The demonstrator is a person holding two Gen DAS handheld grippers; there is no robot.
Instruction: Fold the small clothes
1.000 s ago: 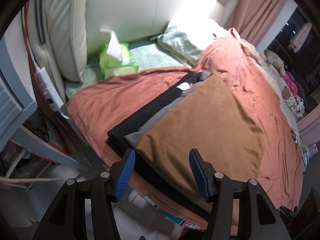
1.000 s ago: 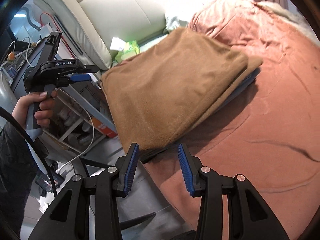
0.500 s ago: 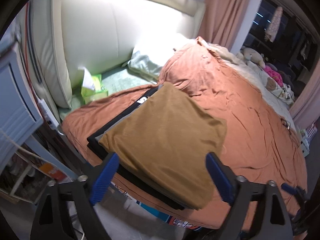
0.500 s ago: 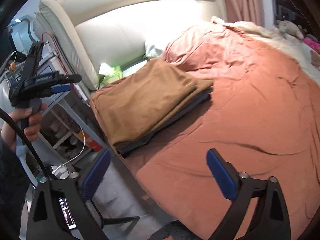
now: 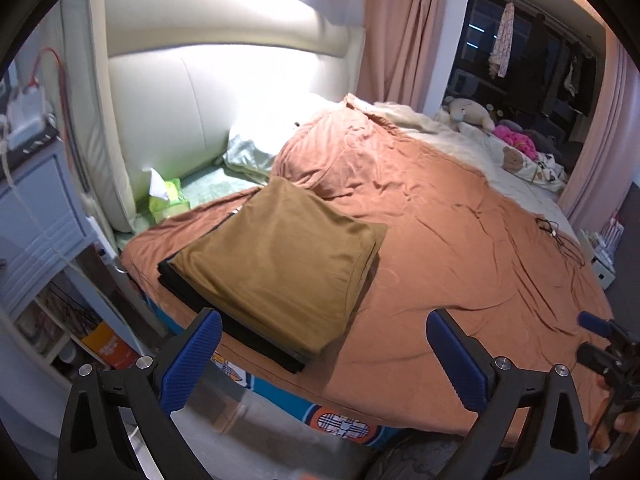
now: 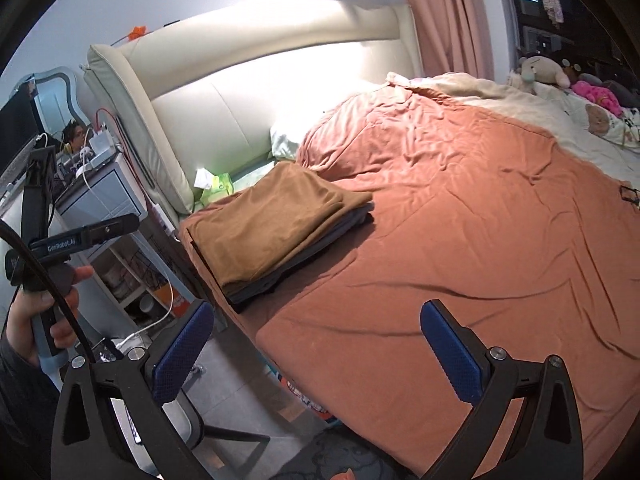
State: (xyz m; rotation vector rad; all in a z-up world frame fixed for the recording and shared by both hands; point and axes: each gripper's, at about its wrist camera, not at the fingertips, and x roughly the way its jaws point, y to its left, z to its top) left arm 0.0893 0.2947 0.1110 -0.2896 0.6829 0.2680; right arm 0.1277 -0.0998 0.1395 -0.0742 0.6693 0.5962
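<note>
A folded brown garment (image 5: 280, 256) lies on top of a stack of folded dark clothes (image 5: 256, 340) near the bed's left corner; it also shows in the right wrist view (image 6: 272, 216). My left gripper (image 5: 322, 354) is open and empty, held back from the stack above the bed edge. My right gripper (image 6: 316, 350) is open and empty, further right and clear of the stack. The left gripper's body (image 6: 76, 240) shows in a hand at the left of the right wrist view.
The bed is covered by a rust-orange sheet (image 5: 460, 248). A green tissue pack (image 5: 166, 200) and pale pillow (image 5: 252, 152) sit by the cream headboard (image 5: 224, 92). A blue nightstand (image 5: 32, 216) stands left. Plush toys (image 5: 472, 114) lie at the far side.
Both grippers have opened wide and pulled back and up from the stack. The brown garment stays on the stack.
</note>
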